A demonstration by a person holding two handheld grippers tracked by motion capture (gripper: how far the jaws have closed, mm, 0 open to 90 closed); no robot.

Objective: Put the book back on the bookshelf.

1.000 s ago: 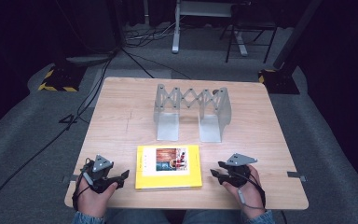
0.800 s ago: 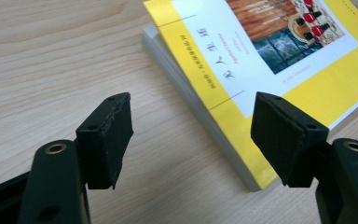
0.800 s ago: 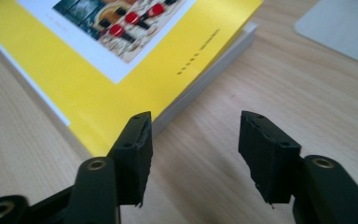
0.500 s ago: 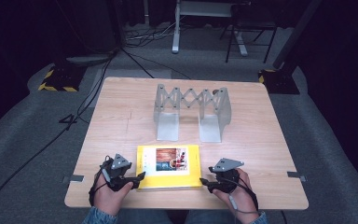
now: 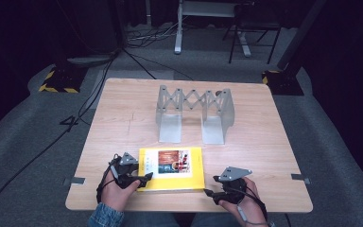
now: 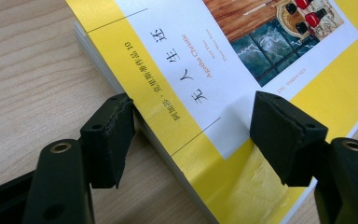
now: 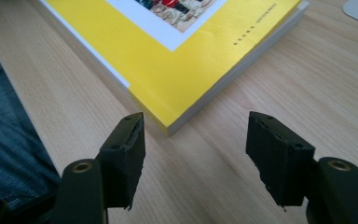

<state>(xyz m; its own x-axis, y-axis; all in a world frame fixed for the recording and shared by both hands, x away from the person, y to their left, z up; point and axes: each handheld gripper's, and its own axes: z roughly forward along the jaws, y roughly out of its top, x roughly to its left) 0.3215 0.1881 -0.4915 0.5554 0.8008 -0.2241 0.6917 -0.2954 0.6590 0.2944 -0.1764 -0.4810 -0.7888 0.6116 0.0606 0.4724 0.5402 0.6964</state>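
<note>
Reaching in from the bottom of the frame, I had both hands at a yellow book (image 5: pixel 172 169) that lay flat near the lower centre of the wooden table (image 5: pixel 123 118), well apart from the grey folding rack (image 5: pixel 194 113) standing above it in the picture. My left gripper (image 5: pixel 144 178) sat at the book's lower left corner, its jaws spread wide and straddling the edge, one pad (image 6: pixel 109 135) down beside the page block on the table, the other (image 6: pixel 284 135) over the cover, neither pressing. My right gripper (image 5: pixel 208 193) hovered just off the lower right corner, jaws freshly opened wider, nothing between them but bare wood. I judged this to be the approach before a lift. Next, I would need to bring the right jaws onto the corner and close both.
</note>
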